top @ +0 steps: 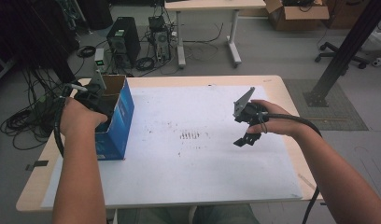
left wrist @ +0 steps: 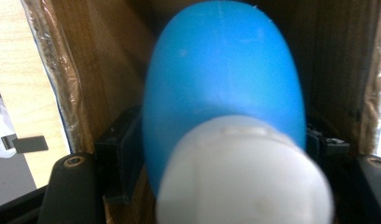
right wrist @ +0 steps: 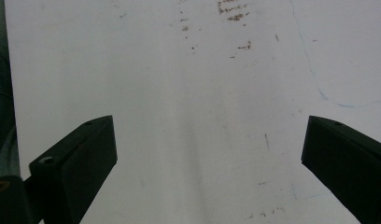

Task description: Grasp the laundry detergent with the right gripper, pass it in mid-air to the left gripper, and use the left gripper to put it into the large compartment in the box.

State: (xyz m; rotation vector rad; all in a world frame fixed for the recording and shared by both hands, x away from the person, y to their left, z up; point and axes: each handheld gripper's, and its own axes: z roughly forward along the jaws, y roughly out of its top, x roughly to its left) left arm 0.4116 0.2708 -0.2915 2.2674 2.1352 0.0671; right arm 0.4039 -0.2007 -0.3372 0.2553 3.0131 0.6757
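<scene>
A blue rubber bulb [left wrist: 223, 79] with a white end [left wrist: 244, 177] fills the space between the jaws of my left gripper [left wrist: 224, 135]. Its black pads [left wrist: 125, 149] lie against the bulb's two sides. That gripper [top: 97, 100] reaches into the open top of a blue cardboard box [top: 117, 126] at the table's left edge, and brown inner walls [left wrist: 95, 70] surround the bulb. My right gripper [top: 242, 139] hovers over the white sheet [top: 202, 163] at the right, jaws wide apart [right wrist: 209, 140] and nothing between them.
The white sheet covers most of the wooden table [top: 291, 88] and has dark smudges [top: 189, 135] at its middle. Beyond the table stand computer towers [top: 124, 42], tangled cables [top: 25, 121] and a second desk [top: 207, 28].
</scene>
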